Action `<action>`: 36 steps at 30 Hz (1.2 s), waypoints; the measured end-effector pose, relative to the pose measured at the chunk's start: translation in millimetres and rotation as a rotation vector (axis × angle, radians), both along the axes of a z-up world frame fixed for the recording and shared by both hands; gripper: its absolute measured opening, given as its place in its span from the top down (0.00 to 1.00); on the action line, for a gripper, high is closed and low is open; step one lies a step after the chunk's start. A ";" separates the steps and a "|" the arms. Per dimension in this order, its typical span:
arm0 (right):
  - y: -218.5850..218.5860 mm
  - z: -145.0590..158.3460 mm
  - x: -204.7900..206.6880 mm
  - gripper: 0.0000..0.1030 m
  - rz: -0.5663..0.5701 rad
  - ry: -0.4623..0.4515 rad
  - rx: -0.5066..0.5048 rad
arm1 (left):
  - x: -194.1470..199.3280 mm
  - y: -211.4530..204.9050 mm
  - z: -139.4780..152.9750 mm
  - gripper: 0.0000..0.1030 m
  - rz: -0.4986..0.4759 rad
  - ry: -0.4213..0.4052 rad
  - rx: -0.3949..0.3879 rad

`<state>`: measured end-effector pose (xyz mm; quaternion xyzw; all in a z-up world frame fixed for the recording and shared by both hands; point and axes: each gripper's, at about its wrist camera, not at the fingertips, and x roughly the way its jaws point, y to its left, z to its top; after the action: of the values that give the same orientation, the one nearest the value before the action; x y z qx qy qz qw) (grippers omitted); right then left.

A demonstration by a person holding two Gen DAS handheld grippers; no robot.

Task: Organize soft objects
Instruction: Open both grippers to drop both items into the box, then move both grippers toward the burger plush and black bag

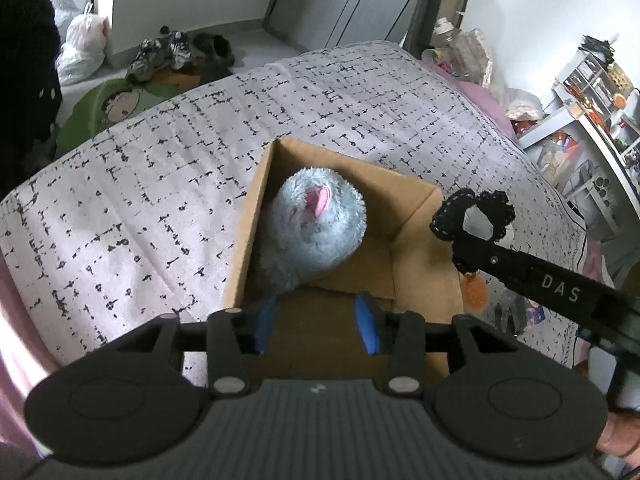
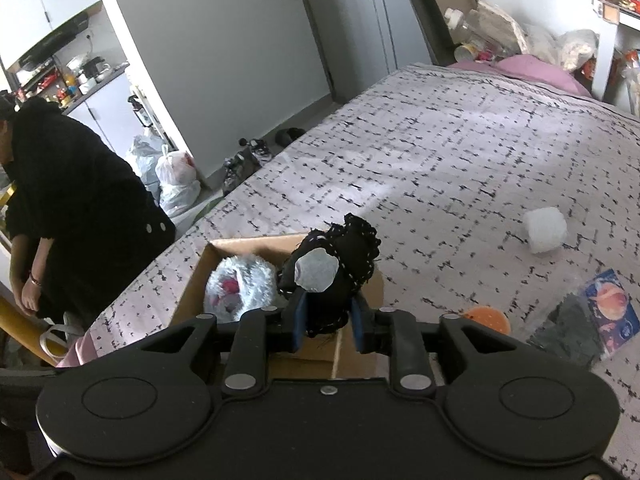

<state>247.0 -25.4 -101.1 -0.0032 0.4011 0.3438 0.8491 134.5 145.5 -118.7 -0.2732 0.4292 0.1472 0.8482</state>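
An open cardboard box [image 1: 256, 216] stands on the bed and holds a fluffy light-blue plush [image 1: 316, 224] with a pink patch. My left gripper [image 1: 316, 328] is open and empty just above the box's near side. My right gripper [image 2: 328, 320] is shut on a black lace-edged soft item [image 2: 332, 276] with a grey patch, holding it above the box [image 2: 192, 284] next to the plush [image 2: 240, 280]. In the left wrist view the right gripper's finger reaches in from the right with the black item [image 1: 472, 216] over the box's right wall.
The bed has a white cover [image 2: 440, 152] with black marks. On it lie a white fluffy cube [image 2: 546, 230], an orange round item [image 2: 486, 318] and a dark packet with a printed card [image 2: 592, 316]. A person in black [image 2: 72, 200] stands left. Bags and shoes [image 1: 160, 56] lie on the floor.
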 end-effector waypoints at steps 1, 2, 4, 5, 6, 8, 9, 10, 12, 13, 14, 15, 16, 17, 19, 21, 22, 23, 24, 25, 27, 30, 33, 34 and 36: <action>0.7 -0.1 0.1 0.66 -0.002 0.001 -0.003 | 0.3 0.4 0.4 0.55 0.000 0.006 -0.007; -0.3 0.1 0.5 0.62 -0.011 0.004 -0.006 | 0.3 0.3 1.0 0.54 -0.002 0.013 -0.008; -3.9 2.7 0.4 0.55 -0.029 0.000 0.000 | 0.1 -0.7 2.9 0.50 -0.008 0.025 0.000; -7.0 5.0 0.5 0.55 -0.035 -0.001 0.005 | -0.5 -1.2 4.5 0.46 -0.010 0.029 0.006; -9.4 6.6 1.9 0.54 -0.041 0.001 0.010 | -1.2 -1.5 6.1 0.44 -0.009 0.032 0.011; -18.3 10.8 3.2 0.51 -0.062 0.009 0.029 | -2.4 -2.0 9.6 0.41 0.000 0.041 0.016; -22.1 12.1 4.5 0.49 -0.070 0.017 0.036 | -3.2 -2.5 11.8 0.38 0.004 0.044 0.017; -25.8 13.1 5.8 0.49 -0.076 0.025 0.044 | -4.2 -3.7 14.5 0.36 0.006 0.042 0.019; -36.4 16.0 7.8 0.46 -0.089 0.042 0.061 | -5.7 -7.2 20.2 0.29 0.010 0.036 0.035; -40.9 17.1 8.6 0.43 -0.096 0.048 0.064 | -6.2 -9.3 23.3 0.28 0.011 0.035 0.045; -45.7 18.6 9.6 0.41 -0.103 0.053 0.064 | -6.4 -11.4 25.8 0.26 0.010 0.035 0.049; -51.2 19.8 10.3 0.38 -0.111 0.057 0.065 | -6.5 -13.5 28.1 0.25 0.011 0.035 0.051; -57.0 21.4 11.2 0.34 -0.120 0.060 0.069 | -6.6 -16.3 30.6 0.25 0.012 0.035 0.053; -62.3 22.6 12.6 0.32 -0.130 0.064 0.074 | -6.0 -18.8 32.7 0.24 0.011 0.037 0.055; -75.5 24.6 15.4 0.28 -0.155 0.075 0.085 | -4.8 -26.4 37.4 0.24 0.003 0.042 0.067; -89.6 27.2 19.1 0.24 -0.180 0.085 0.096 | -3.4 -34.0 41.6 0.23 -0.006 0.044 0.081; -96.3 28.5 20.4 0.21 -0.192 0.086 0.100 | -2.4 -38.9 43.8 0.23 -0.013 0.044 0.088; -104.2 30.1 22.3 0.20 -0.205 0.085 0.102 | -1.3 -43.8 45.8 0.23 -0.020 0.044 0.094; -110.7 30.9 23.9 0.18 -0.215 0.085 0.105 | -0.2 -47.8 47.5 0.23 -0.026 0.044 0.098; -116.9 31.6 25.6 0.18 -0.223 0.086 0.108 | 1.1 -52.9 49.3 0.23 -0.033 0.043 0.102; -131.8 31.9 30.0 0.18 -0.240 0.096 0.117 | 3.5 -62.2 52.6 0.23 -0.042 0.041 0.108; -149.5 32.4 34.1 0.17 -0.268 0.095 0.117 | 8.3 -78.4 57.3 0.23 -0.052 0.037 0.122; -163.4 32.7 38.1 0.13 -0.278 0.094 0.120 | 14.0 -92.4 60.8 0.23 -0.070 0.039 0.137; -167.7 32.5 39.4 0.12 -0.282 0.096 0.122 | 16.2 -97.8 62.1 0.23 -0.077 0.039 0.140; -175.8 31.8 41.0 0.12 -0.285 0.103 0.132 | 19.7 -106.4 64.4 0.23 -0.086 0.040 0.146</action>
<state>288.1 -201.2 -69.3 0.1273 0.4169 0.2451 0.8660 154.3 39.1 -54.4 -0.1888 0.4456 0.1471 0.8626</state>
